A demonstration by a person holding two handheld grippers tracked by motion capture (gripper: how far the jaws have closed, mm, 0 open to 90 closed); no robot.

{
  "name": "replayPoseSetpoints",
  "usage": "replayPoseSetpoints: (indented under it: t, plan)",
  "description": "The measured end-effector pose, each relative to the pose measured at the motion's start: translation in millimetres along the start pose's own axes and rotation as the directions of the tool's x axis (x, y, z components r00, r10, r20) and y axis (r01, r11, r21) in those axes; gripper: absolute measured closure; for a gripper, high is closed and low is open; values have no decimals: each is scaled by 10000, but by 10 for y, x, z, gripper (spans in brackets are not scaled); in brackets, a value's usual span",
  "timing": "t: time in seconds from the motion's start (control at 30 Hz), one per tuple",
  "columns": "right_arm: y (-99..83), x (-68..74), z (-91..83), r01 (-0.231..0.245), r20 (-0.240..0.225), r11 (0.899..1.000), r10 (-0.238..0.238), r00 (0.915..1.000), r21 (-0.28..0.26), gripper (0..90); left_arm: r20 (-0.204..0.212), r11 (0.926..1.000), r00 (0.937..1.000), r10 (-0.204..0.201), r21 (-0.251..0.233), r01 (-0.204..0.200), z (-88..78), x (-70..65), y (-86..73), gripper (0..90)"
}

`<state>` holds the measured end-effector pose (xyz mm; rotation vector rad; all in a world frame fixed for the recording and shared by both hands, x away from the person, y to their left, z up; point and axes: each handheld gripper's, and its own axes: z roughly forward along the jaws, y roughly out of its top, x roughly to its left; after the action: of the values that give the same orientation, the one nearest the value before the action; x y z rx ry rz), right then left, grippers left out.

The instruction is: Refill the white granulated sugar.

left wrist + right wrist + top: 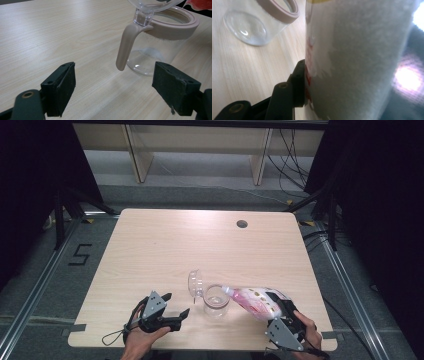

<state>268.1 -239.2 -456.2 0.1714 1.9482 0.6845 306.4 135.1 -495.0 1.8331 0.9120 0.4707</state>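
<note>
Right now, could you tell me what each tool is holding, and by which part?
The right tool grips the tipped pink-labelled bottle around its body, towards the base. The left tool is open and holds nothing, beside the glass jar.

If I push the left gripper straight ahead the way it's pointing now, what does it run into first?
Most likely the glass jar: its beige handle hangs just ahead, between the open jaws of the left gripper. Depth is hard to judge, but nothing else lies on the table before it.

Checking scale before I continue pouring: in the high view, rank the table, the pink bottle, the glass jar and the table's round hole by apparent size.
1. table
2. pink bottle
3. glass jar, its flipped-open lid included; close to the bottle
4. round hole
</note>
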Motion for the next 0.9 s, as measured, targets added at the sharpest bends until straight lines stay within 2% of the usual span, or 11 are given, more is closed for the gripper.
replayPoseSetpoints:
  t: [0.23,0.4,0.47,0.6,0.67,0.7,0.73,0.8,0.83,0.87,0.9]
  plan:
    - [25,37,22,570,206,9983,-573,9981,146,544,77,10000,10000,10,-29,-10,3,9,0,182]
    - [36,17,70,1948,571,9807,-1956,9790,190,544,-47,10000,9999,-91,2,91,-11,41,2,182]
    - [28,50,88,1544,565,9876,-1557,9862,266,545,-64,9998,9998,-183,18,183,-5,35,-3,182]
    - [34,61,142,2067,659,9780,-2082,9759,291,545,-33,9999,9999,-153,-13,153,7,19,-7,182]
    - [44,76,154,2455,751,9683,-2484,9658,461,546,-15,10000,10000,-72,0,72,5,27,-7,182]
    - [82,39,151,3444,731,9370,-3480,9346,575,546,-52,9999,9999,-152,16,152,2,25,-7,182]
    - [60,88,155,2888,784,9557,-2926,9530,563,547,-32,10000,10000,-48,42,48,-1,31,-2,182]
    - [66,112,146,3089,1047,9481,-3156,9431,756,548,4,9998,9998,-201,6,201,8,27,-7,181]
    - [111,43,157,4422,1073,8946,-4468,8882,642,548,2,9996,9996,-267,-59,267,9,18,-9,181]
    - [119,42,157,4590,1098,8857,-4642,8789,699,548,66,9997,9997,-238,-85,239,8,17,-8,181]
    - [71,113,161,3554,1078,9315,-3622,9258,778,549,20,9999,9999,-122,-60,122,-1,12,0,180]
